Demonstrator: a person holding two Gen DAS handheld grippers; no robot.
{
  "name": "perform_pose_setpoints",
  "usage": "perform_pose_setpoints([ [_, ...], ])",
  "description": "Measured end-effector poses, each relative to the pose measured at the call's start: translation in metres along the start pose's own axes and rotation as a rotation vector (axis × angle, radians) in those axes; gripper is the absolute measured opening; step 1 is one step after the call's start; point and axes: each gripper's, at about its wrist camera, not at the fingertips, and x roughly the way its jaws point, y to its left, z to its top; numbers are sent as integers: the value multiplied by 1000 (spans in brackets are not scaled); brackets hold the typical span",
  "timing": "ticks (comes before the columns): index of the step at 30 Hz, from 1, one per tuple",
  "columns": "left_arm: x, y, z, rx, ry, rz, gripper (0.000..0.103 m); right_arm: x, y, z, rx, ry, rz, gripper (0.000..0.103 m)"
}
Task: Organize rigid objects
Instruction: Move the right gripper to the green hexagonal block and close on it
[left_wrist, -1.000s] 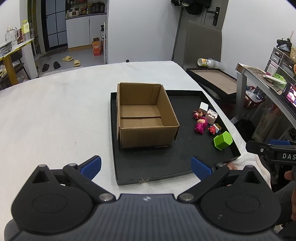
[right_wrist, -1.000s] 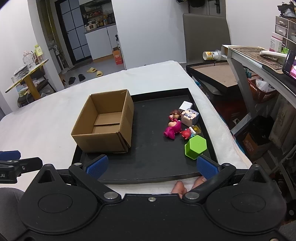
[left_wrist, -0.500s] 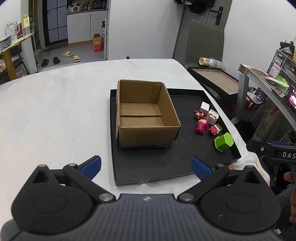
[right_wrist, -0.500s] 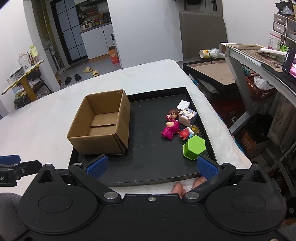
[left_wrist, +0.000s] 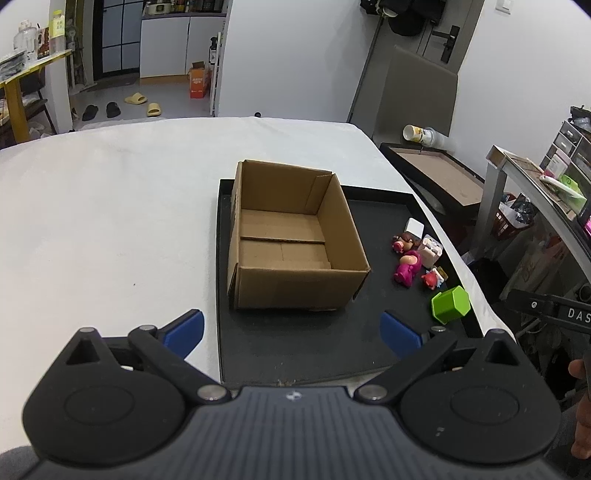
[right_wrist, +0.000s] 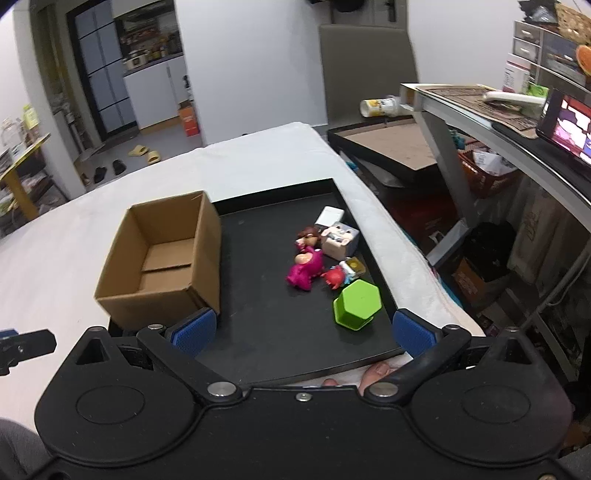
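An open cardboard box (left_wrist: 295, 240) sits on the left of a black tray (left_wrist: 295, 354), with small toys — a pink figure (right_wrist: 304, 267), a green hexagonal block (right_wrist: 356, 304) — clustered at its right. The left gripper (left_wrist: 291, 330) and right gripper (right_wrist: 301, 330) hover above the tray's near edge — both spread wide, holding nothing.

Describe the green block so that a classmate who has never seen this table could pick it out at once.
Find the black tray on the white table, with a cardboard box at one end. The toys lie at the other end; the green block is nearest the grippers. It alone is plain, bright green and six-sided.
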Motion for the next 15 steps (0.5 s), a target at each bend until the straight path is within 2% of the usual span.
perform_pose_setpoints([
  [15,36,23,21,-69,10,30,100,39,-1,7,110,2,-87,103],
])
